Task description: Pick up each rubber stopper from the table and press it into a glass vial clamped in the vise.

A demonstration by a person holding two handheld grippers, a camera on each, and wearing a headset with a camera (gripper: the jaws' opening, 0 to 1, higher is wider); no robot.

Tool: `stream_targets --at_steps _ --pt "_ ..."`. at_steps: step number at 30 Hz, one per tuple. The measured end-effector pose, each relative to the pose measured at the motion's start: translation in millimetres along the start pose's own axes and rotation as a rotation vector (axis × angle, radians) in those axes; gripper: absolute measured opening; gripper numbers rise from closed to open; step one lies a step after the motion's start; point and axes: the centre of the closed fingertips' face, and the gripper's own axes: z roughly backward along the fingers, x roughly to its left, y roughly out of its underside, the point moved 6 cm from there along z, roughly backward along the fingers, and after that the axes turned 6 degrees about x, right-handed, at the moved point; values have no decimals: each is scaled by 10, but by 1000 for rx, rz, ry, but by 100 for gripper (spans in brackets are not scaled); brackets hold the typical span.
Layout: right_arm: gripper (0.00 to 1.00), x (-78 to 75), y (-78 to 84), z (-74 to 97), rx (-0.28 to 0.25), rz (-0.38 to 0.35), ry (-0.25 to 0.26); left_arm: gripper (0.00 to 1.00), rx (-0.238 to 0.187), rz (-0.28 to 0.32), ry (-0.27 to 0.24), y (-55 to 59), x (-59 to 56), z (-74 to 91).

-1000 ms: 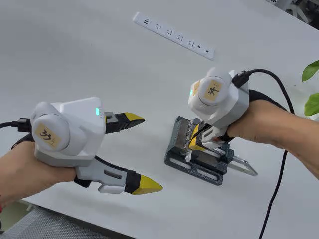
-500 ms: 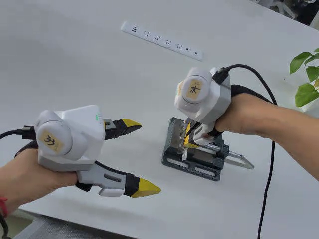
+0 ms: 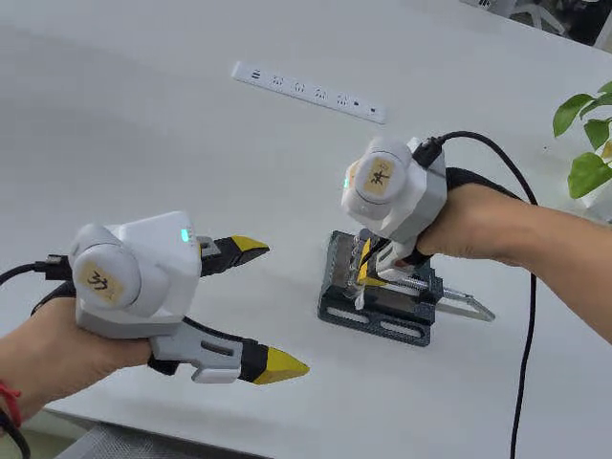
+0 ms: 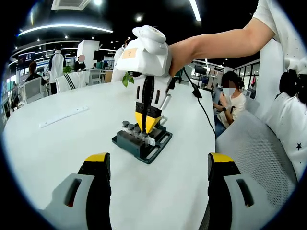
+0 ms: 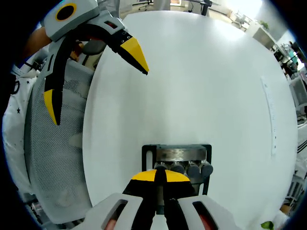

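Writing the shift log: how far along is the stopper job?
Several vials in the vise already carry grey stoppers. The right gripper, shut, is down on the end of that row, seemingly pressing one in. The left gripper is open and empty. How many are left I cannot tell.

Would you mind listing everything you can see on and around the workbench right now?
table: one, white, under everything.
power strip: one, white, far side of the table.
vise: one, dark grey, on the table below the right gripper.
vials: a row of about four, glass with grey tops, clamped in the vise.
plant: one, green leaves, right edge of the head view.
cable: one, black, running from the right gripper over the table.
left gripper: one, white with yellow tips, jaws wide open, apart from the vise.
right gripper: one, white with yellow tips, jaws shut, pointing down at the vials.
left hand, right hand: each holds its gripper.
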Motion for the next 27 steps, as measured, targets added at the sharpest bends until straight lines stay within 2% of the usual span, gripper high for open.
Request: stream_targets --at_steps 3,5,9,17,27 --pt "0 30 17 43 -55 -37 -10 83 7 -2 -3 16 12 12" --pt "0 48 63 82 -70 -55 -14 84 13 -6 -6 25 20 19" --pt "4 35 154 139 -116 -83 8 85 25 -17 -8 23 16 26" --pt "10 81 402 294 -222 -189 43 87 37 -36 -9 -14 -2 37" --pt "21 204 726 479 -364 -318 95 93 47 -57 -7 -44 2 47"
